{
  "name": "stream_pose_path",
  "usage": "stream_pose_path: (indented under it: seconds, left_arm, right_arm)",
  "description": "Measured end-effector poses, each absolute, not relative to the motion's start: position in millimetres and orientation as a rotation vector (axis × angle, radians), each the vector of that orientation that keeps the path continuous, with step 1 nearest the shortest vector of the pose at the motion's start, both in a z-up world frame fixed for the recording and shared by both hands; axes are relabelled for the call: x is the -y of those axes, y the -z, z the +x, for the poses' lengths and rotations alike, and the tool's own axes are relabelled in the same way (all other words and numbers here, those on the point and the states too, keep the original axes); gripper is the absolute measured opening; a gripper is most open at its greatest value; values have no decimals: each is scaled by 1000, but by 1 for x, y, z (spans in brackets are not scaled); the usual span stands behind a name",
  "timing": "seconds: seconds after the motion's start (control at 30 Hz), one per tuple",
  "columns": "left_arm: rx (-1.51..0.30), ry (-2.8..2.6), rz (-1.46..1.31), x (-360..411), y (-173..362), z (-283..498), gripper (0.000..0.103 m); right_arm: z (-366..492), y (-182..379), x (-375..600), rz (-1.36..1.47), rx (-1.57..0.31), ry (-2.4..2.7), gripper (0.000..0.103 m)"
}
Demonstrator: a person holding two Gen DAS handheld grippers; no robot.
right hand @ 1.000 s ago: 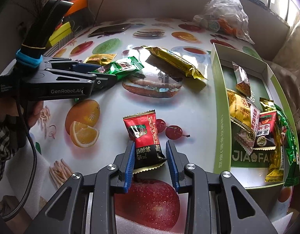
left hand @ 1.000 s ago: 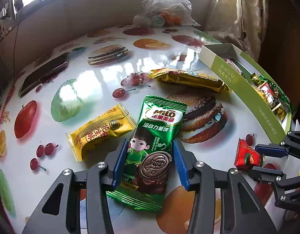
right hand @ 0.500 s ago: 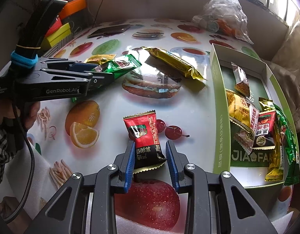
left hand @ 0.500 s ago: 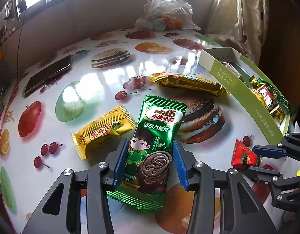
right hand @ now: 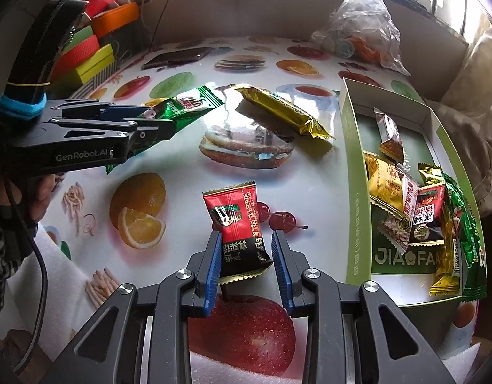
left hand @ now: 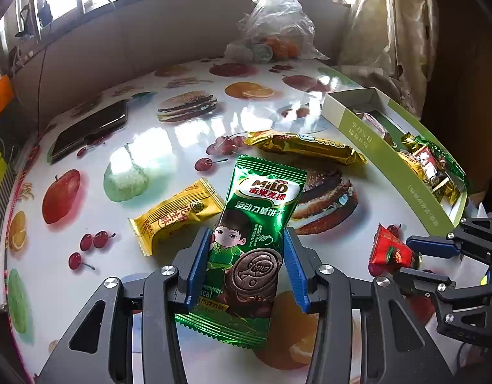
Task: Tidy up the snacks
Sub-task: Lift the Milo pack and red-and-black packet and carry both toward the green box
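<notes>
Both packets have risen off the printed tablecloth since the earlier frames: in the left wrist view the far edge of the table has sunk lower in the frame, and in the right wrist view the green packet now tilts up clear of the cloth. Neither pair of jaws has changed its width.

The left gripper (left hand: 246, 264) is partly closed, its blue pads pressed on both long edges of the green Milo biscuit packet (left hand: 257, 230), which stands at the lower centre of its view. The right gripper (right hand: 246, 260) is closed narrower on the red and black snack packet (right hand: 238, 224), low in the middle of its own view; one pad plainly touches the wrapper, while the other seems to meet only its crimped corner.

Two snacks lie loose on the cloth: a yellow packet (left hand: 178, 214) left of centre in the left view, and a long gold bar (left hand: 305, 147) above centre. The green cardboard box (right hand: 357, 192) fills the right side of the right view, with several snacks already inside.

I judge this the carrying step, both picks made and nothing yet dropped. Next, each gripper needs to travel over the box wall and open above a bare patch of its floor; the red packet is nearer, and its light grip may slip on the way
</notes>
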State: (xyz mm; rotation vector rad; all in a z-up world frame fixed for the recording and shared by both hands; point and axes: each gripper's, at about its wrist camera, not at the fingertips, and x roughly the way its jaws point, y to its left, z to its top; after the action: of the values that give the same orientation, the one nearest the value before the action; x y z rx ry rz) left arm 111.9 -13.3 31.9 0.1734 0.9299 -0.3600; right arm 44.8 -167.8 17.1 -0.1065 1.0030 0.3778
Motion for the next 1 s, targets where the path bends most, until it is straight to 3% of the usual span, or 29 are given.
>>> stream_pose_path:
  seconds: [1.0]
  left_arm:
    - [-805,356,156,50,-81,76,46]
  right_arm:
    - [42,-58,196,-31,-885,-283,30]
